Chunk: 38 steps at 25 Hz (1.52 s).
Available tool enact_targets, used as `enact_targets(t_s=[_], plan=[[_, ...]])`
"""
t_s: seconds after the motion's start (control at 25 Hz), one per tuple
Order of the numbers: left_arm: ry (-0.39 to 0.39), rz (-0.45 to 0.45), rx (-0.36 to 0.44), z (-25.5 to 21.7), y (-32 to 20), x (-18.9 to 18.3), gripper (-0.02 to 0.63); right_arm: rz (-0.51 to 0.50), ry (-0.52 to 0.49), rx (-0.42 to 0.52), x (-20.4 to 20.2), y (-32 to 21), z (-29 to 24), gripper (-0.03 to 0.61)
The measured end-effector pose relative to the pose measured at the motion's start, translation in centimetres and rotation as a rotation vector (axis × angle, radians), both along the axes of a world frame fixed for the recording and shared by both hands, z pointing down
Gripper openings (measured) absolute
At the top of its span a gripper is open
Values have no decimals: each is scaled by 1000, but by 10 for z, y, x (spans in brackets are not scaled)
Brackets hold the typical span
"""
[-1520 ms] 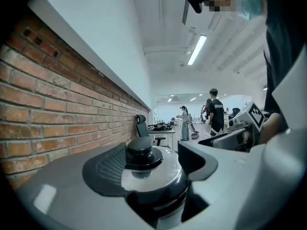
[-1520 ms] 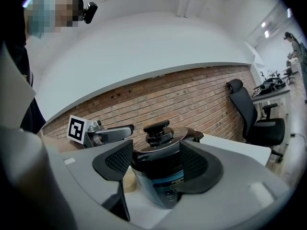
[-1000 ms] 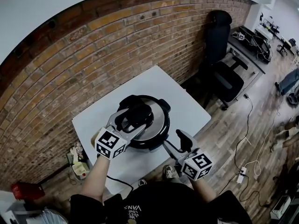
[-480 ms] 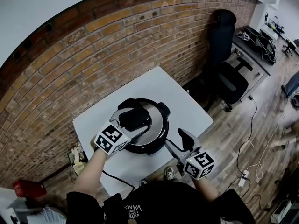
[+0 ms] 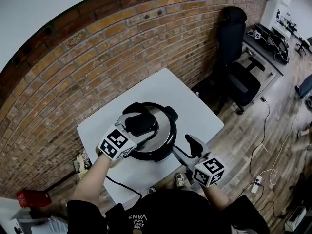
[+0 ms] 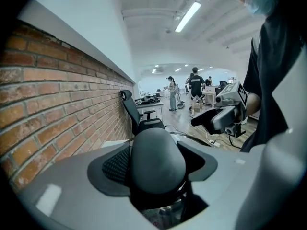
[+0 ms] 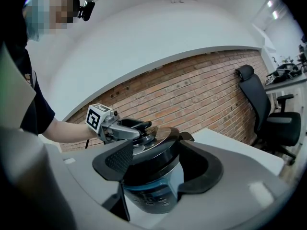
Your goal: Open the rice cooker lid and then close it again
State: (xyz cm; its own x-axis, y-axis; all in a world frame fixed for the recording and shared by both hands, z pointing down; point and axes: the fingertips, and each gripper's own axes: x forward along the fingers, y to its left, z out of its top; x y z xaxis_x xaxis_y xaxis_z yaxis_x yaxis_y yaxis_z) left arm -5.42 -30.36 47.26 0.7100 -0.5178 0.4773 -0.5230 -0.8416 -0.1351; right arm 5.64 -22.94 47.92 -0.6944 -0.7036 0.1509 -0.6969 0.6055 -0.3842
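A round black rice cooker [image 5: 155, 139] with a silver lid [image 5: 163, 126] stands on the white table [image 5: 195, 113]. The lid lies down on the body. My left gripper [image 5: 140, 124] reaches over the lid from the near left, its jaws closed round the black lid handle [image 6: 158, 152]. In the right gripper view the same gripper [image 7: 125, 131] lies across the lid top [image 7: 160, 137]. My right gripper [image 5: 186, 147] hangs open off the cooker's near right side and touches nothing. Past its jaws [image 7: 160, 166] stands the cooker body [image 7: 153, 188].
A brick wall [image 5: 97, 48] runs close behind the table. A black office chair [image 5: 239, 79] stands to the right on the wooden floor, with cables [image 5: 265, 150] beyond it. A black cord [image 5: 119, 184] trails off the table's near edge. People stand far off in the room [image 6: 194, 87].
My left gripper has shifted slightly forward over the lid handle. The right gripper has stayed where it was, and the lid is still down.
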Motion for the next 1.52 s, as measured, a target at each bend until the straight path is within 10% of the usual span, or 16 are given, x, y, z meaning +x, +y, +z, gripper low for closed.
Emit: enact_targets(t_s=[0.68, 1.52], plan=[[-10, 102, 6, -1, 3, -1, 295, 137, -2, -11, 22, 18, 3, 295], [4, 555, 17, -3, 17, 6, 295, 356, 43, -19, 40, 66, 7, 295]])
